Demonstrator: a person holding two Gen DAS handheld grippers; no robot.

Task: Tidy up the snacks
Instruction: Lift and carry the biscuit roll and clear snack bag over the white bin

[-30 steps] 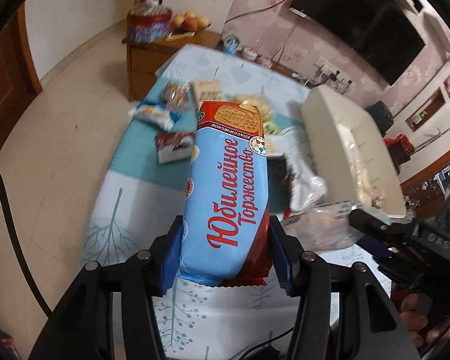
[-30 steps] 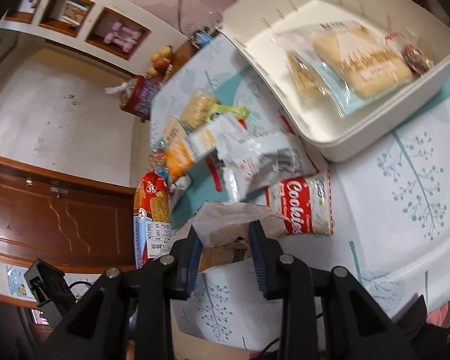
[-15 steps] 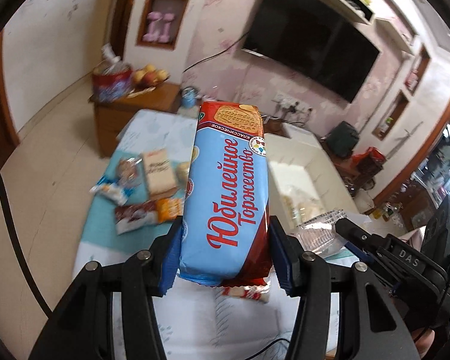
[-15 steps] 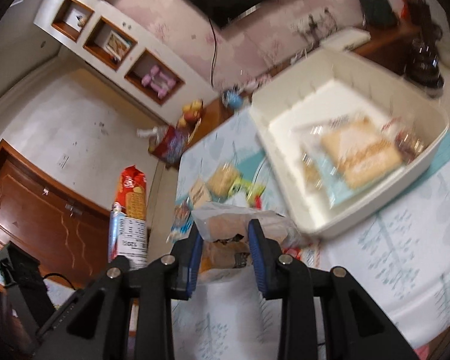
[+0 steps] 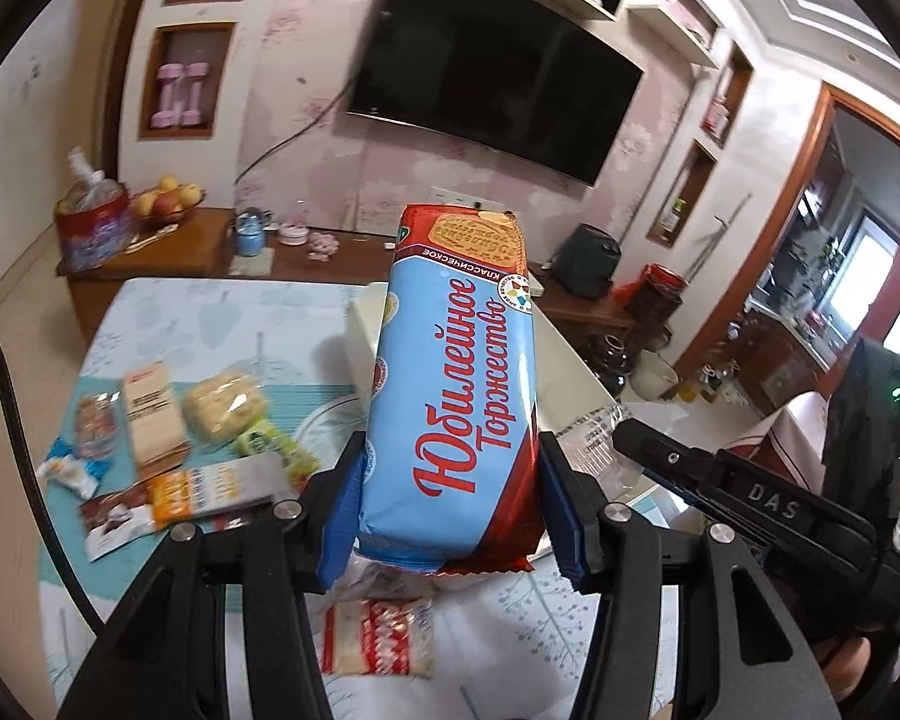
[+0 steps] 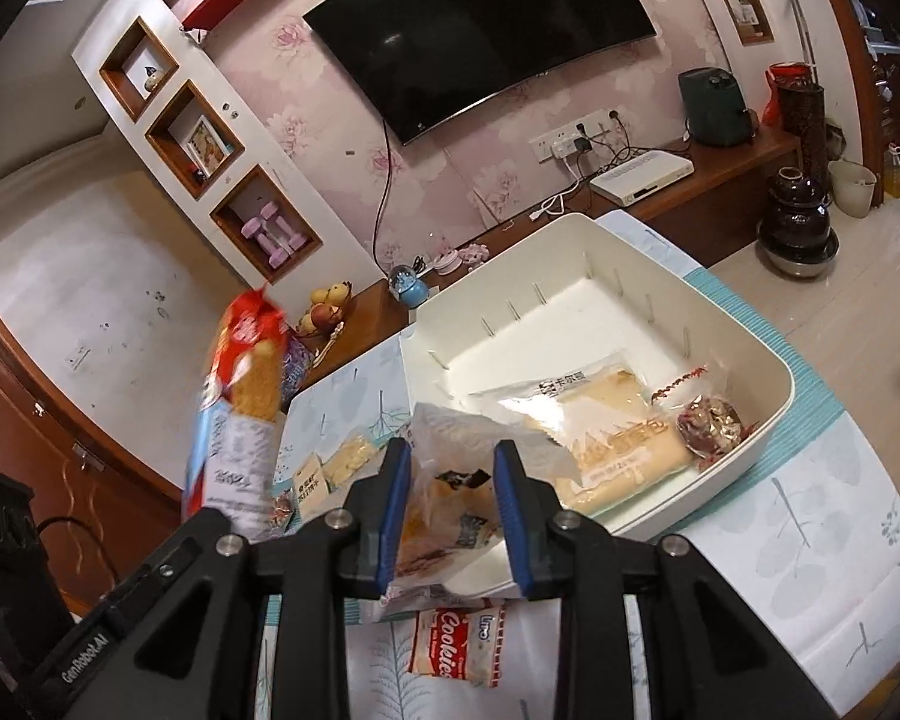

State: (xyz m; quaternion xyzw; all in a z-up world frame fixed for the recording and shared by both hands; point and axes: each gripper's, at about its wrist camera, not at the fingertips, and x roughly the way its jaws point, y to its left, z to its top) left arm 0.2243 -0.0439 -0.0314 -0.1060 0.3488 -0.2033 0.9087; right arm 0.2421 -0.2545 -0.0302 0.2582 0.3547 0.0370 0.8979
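My left gripper [image 5: 450, 516] is shut on a long blue and red biscuit pack [image 5: 453, 396], held upright above the table; it also shows at the left of the right wrist view [image 6: 240, 414]. My right gripper [image 6: 453, 516] is shut on a clear snack bag [image 6: 450, 480], held above the table just left of the cream bin [image 6: 774, 414]. The bin holds a long bread pack [image 6: 606, 438] and a small dark snack [image 6: 711, 420]. In the left wrist view the bin [image 5: 363, 324] is mostly hidden behind the pack.
Several loose snacks [image 5: 204, 420] lie on the left part of the table. A red Cookies pack [image 6: 456, 648] lies on the tablecloth below my right gripper. A wooden cabinet [image 5: 150, 258] with fruit stands behind the table.
Both grippers have lifted with their packs, so the views tilt up toward the wall and TV. The bin now sits closer ahead of the right gripper.
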